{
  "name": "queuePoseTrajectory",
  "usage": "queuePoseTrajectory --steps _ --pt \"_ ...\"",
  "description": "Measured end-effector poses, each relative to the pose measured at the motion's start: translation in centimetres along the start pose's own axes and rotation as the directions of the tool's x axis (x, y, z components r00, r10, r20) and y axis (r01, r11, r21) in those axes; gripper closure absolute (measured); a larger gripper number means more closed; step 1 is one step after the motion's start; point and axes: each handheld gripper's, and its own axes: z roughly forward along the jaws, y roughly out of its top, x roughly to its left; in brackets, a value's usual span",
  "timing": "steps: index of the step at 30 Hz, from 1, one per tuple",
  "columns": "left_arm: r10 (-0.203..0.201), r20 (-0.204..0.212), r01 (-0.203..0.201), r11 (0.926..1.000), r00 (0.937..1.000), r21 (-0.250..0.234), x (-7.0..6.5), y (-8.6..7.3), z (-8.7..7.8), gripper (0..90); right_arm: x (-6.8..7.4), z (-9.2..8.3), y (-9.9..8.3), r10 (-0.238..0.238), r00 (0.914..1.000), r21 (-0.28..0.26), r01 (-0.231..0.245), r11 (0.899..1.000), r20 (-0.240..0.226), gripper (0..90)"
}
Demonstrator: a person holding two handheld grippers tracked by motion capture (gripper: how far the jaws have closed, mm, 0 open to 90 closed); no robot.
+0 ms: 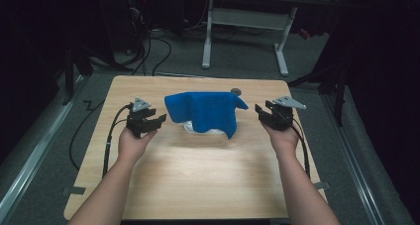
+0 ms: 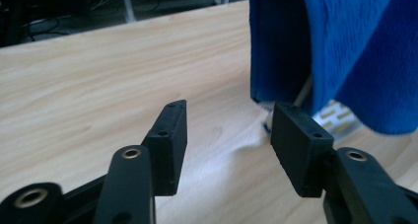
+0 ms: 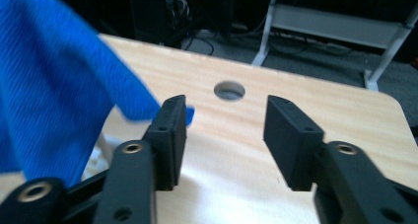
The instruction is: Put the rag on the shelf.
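Both hands flank the blue cloth (image 1: 205, 111) — left gripper (image 1: 148, 120) and right gripper (image 1: 265, 111) apart-jawed, seemingly empty.

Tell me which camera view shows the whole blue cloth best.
The high view: the blue cloth lies draped whole over a pale object, mid-table. The left gripper view catches a hanging edge close up at upper right; the right gripper view shows a blurred part at left.
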Motion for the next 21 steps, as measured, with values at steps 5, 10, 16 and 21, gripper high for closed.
queuePoseTrajectory --steps 5,10,16,21 --pt "0.007 0.003 -0.007 0.9998 1.0000 0.017 -0.4 -1.9 -1.8 42.7 0.7 -1.8 -1.1 -0.062 0.9980 0.009 0.062 0.998 0.007 43.1" --pt "-0.007 0.028 0.005 0.9989 0.9996 0.048 -1.2 -5.2 -4.2 37.2 1.9 -4.1 -3.0 -0.089 0.9960 0.005 0.089 0.996 -0.007 35.0" --pt "-0.050 0.090 0.043 0.9962 0.9947 0.076 -2.6 -8.7 -6.0 34.0 3.9 -6.5 -6.5 -0.090 0.9939 0.014 0.091 0.996 -0.063 25.7" --pt "-0.057 0.147 0.043 0.9939 0.9874 0.102 -5.3 -11.3 -6.6 30.3 6.3 -7.7 -9.3 -0.068 0.9932 0.084 0.076 0.994 -0.094 19.3"
